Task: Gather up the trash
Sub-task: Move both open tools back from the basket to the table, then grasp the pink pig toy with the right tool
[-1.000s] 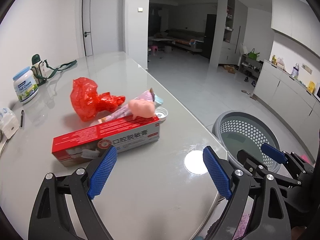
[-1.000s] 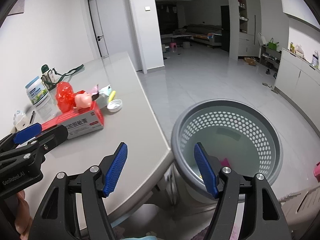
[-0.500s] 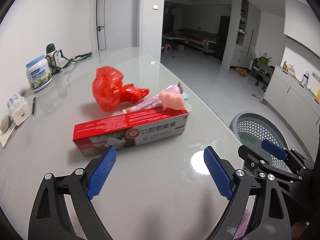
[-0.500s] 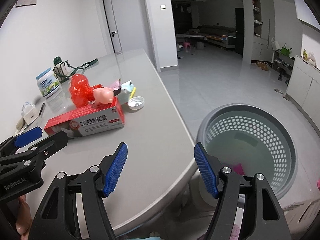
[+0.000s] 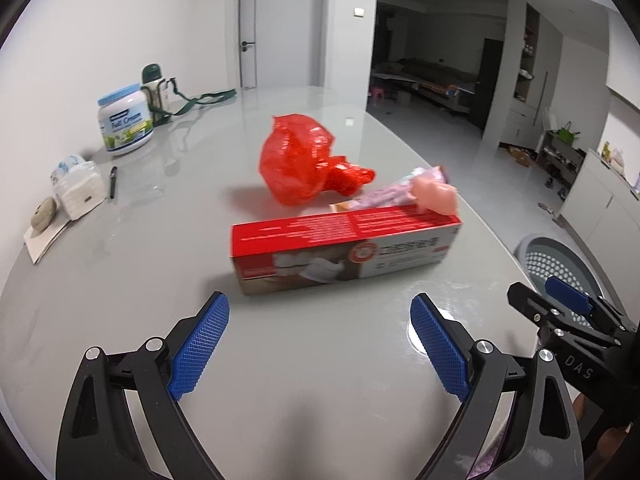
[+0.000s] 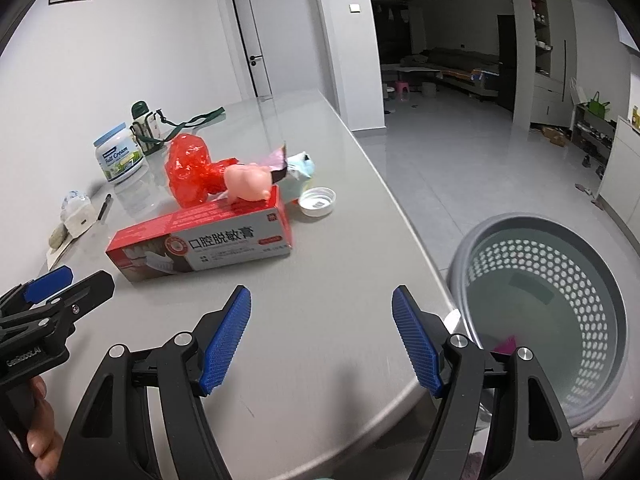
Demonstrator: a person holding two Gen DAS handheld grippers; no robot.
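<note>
With its jaws just widened and nothing between them, the left gripper [image 5: 320, 344] should straddle the red toothpaste box [image 5: 344, 248] across its narrow width, while the right gripper [image 6: 322, 344] waits unclenched, since the box lies lengthwise left-to-right toward the laundry basket [image 6: 552, 312].

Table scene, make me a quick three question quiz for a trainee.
1. True or false: the pink toy rests on the red box.
2. What lies right of the box in the right wrist view? A) white lid B) pen C) milk tin
3. Is anything between the left gripper's jaws?

Key: 1 true. 2 A, the white lid. 3 No; they are open and have just been opening, nothing between them.
</note>
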